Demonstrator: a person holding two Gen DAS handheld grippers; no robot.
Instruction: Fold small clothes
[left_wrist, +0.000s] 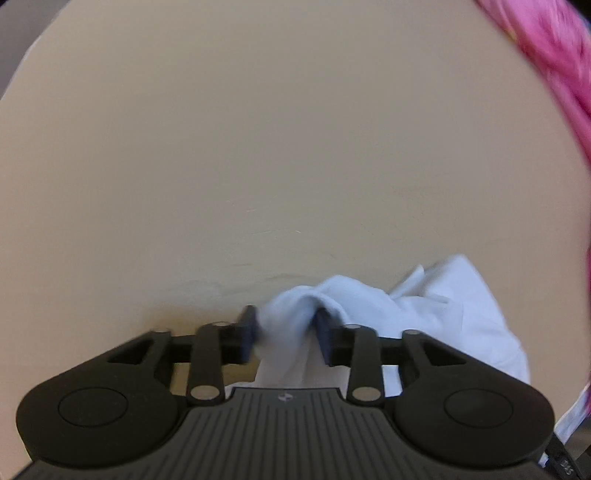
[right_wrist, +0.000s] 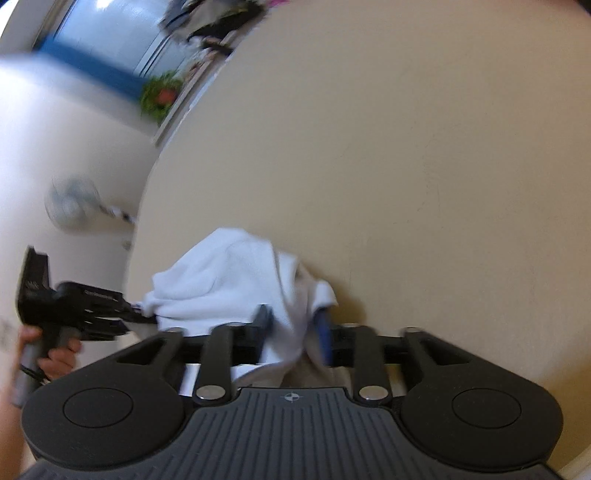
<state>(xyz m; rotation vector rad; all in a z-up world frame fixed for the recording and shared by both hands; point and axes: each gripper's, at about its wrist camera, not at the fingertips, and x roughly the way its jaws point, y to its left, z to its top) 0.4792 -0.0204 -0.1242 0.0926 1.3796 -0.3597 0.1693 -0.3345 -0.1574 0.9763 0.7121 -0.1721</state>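
Observation:
A small white garment (left_wrist: 443, 306) lies bunched on the beige table (left_wrist: 258, 147). My left gripper (left_wrist: 286, 328) points steeply down at it. Its jaws stand apart, and a loose fold of the white cloth rises between them without looking pinched. In the right wrist view the same white garment (right_wrist: 221, 273) is heaped near the table's edge. My right gripper (right_wrist: 293, 326) is open too, with a hanging fold of cloth loose between its fingers. The left gripper (right_wrist: 142, 314), held by a hand (right_wrist: 55, 358), reaches the heap from the left.
A pink garment (left_wrist: 554, 66) lies at the table's far right. More clothes (right_wrist: 218, 22) are piled at the far edge. Beyond the table edge (right_wrist: 147, 206) are a white floor, a fan (right_wrist: 70, 203), a potted plant (right_wrist: 162, 96) and a window.

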